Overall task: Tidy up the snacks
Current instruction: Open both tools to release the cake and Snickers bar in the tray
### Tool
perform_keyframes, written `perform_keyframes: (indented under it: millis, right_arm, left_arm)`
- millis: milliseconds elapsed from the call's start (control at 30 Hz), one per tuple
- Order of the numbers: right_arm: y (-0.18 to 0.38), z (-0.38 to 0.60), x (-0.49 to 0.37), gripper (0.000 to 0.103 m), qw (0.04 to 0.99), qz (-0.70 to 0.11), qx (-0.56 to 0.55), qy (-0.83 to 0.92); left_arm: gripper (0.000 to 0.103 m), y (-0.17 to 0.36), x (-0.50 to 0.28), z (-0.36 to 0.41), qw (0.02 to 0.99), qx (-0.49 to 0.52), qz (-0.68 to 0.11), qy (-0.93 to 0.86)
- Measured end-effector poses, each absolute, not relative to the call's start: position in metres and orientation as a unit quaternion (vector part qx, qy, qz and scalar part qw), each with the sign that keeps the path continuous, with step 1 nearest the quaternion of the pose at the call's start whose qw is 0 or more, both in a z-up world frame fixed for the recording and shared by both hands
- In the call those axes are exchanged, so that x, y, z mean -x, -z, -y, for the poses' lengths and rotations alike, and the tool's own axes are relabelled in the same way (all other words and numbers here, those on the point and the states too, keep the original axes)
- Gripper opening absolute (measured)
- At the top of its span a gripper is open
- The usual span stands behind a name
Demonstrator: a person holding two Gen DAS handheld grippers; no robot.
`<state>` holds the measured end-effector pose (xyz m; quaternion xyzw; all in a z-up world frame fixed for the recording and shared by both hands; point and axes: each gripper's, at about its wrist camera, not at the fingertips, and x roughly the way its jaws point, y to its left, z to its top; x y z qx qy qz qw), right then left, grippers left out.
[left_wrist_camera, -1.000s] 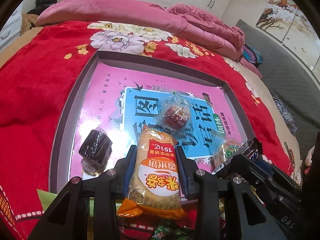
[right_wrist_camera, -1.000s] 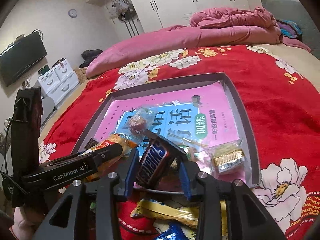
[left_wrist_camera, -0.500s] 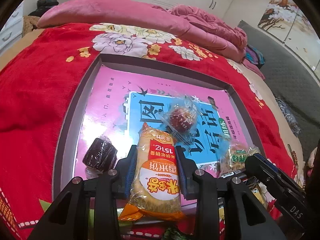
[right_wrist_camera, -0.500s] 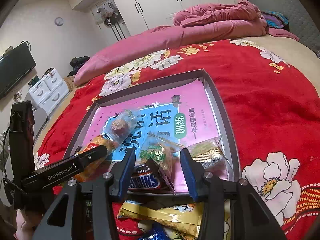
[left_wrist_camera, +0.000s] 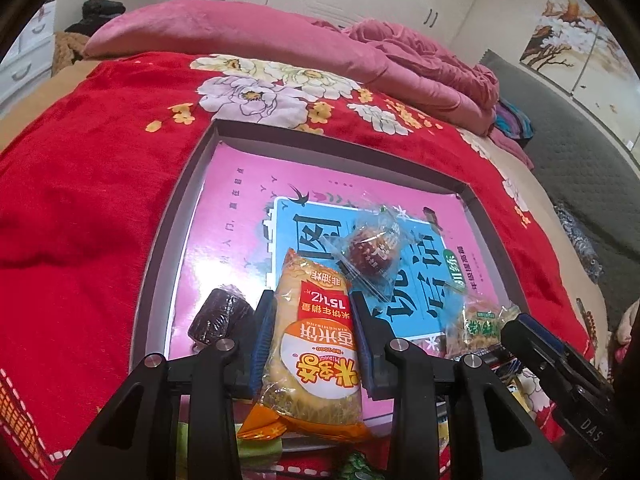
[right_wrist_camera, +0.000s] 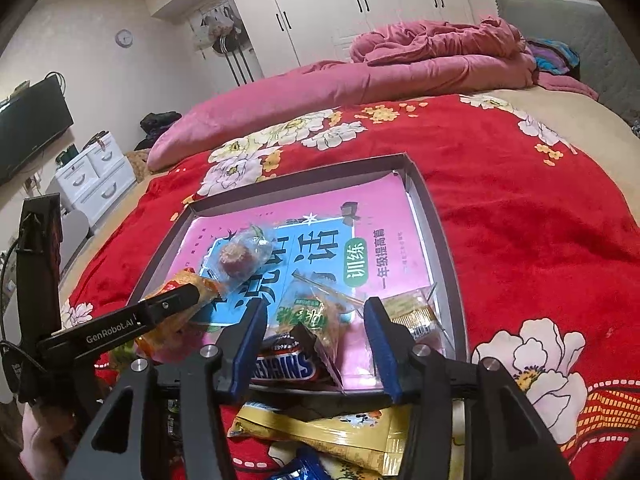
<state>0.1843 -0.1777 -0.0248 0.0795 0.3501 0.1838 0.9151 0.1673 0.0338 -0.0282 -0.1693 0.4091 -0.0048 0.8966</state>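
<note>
Left gripper (left_wrist_camera: 312,344) clamps the cracker pack (left_wrist_camera: 316,344) lengthwise over the tray (left_wrist_camera: 176,216); right gripper (right_wrist_camera: 316,344) (jaws just widening) straddles the freed Snickers (right_wrist_camera: 286,366).

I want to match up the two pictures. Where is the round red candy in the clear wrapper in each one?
Left wrist view: the round red candy lies on the blue part of the book, just above and right of the orange rice-cracker pack.
Right wrist view: the candy sits left of centre on the book, past the green snack bag.
Shared landmark: the pink and blue book lining the tray.
</note>
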Motion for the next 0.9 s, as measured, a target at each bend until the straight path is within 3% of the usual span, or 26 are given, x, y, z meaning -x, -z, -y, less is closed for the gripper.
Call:
perform_keyframes:
  millis: [667,900]
  right_arm:
    - [0.022,0.178,-0.182,0.053,0.917,-0.344,-0.078,-0.188]
    - [0.021,0.180,-0.181,0.057,0.918,-0.341,-0.082,-0.185]
  left_arm:
    - [0.038,0.021,-0.164,-0.036,0.903,0.174,-0.392,0.004]
    - [0.048,0.017,-0.162,-0.039,0.905,0.182,-0.385,0.013]
